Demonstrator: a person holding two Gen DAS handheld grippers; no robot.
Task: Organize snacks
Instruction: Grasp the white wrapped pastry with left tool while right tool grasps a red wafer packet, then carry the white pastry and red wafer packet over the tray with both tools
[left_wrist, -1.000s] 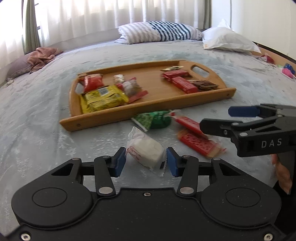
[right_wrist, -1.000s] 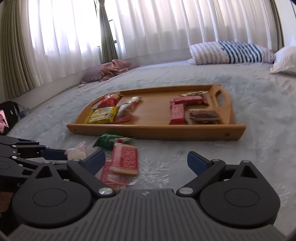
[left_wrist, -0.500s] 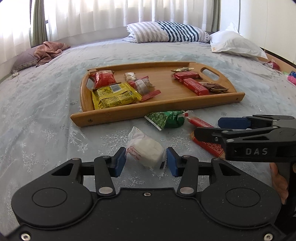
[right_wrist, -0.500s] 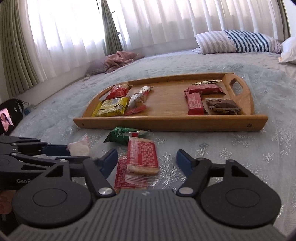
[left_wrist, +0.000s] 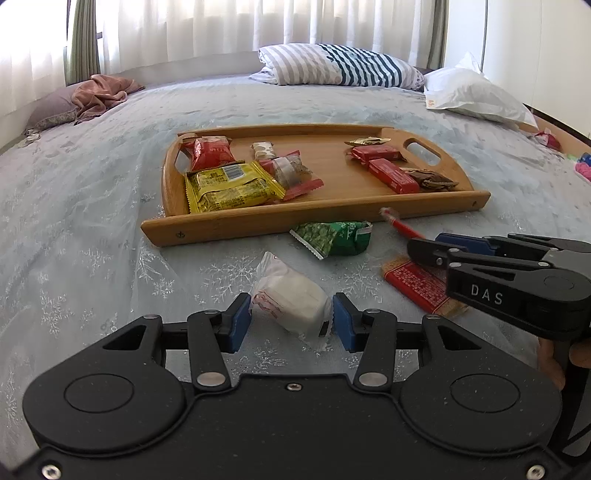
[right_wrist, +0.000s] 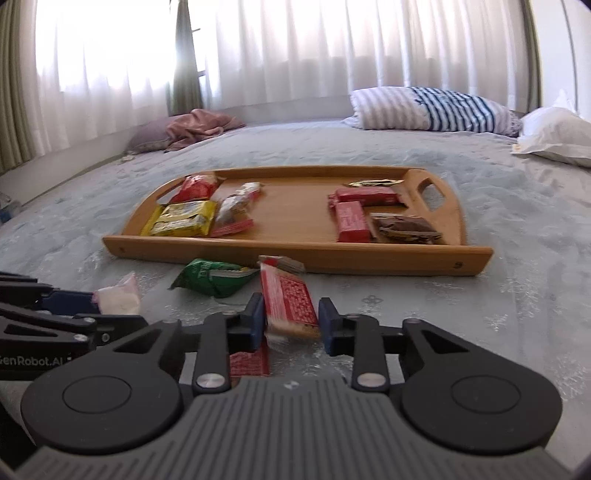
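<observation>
White-wrapped snack (left_wrist: 291, 301), lying on the grey bedspread (left_wrist: 92, 229) on the near side of the wooden tray (left_wrist: 332, 218), its long axis running diagonally from far-left to near-right. It sits between the blue pads of the left gripper (left_wrist: 291, 321); both pads appear to touch the wrapper, so the left gripper is judged to be clamped on it, with the snack resting on or just above the cover.

Red cracker pack (right_wrist: 290, 301), to the right of the white snack, long axis pointing roughly toward the tray. It lies between the pads of the right gripper (right_wrist: 291, 321); the left pad touches its edge, while contact at the right pad cannot be confirmed, so whether the grip is complete cannot be told. A second red pack (right_wrist: 249, 363) lies beneath it.

Green packet (left_wrist: 332, 238), loose on the cover just before the tray rim, between the two grippers and the tray.

Both grippers are held low and level, side by side, pointing toward the tray, which lies straight ahead and already carries several wrapped snacks, leaving bare wood in the middle. The likely next move is a forward carry over the near rim.
</observation>
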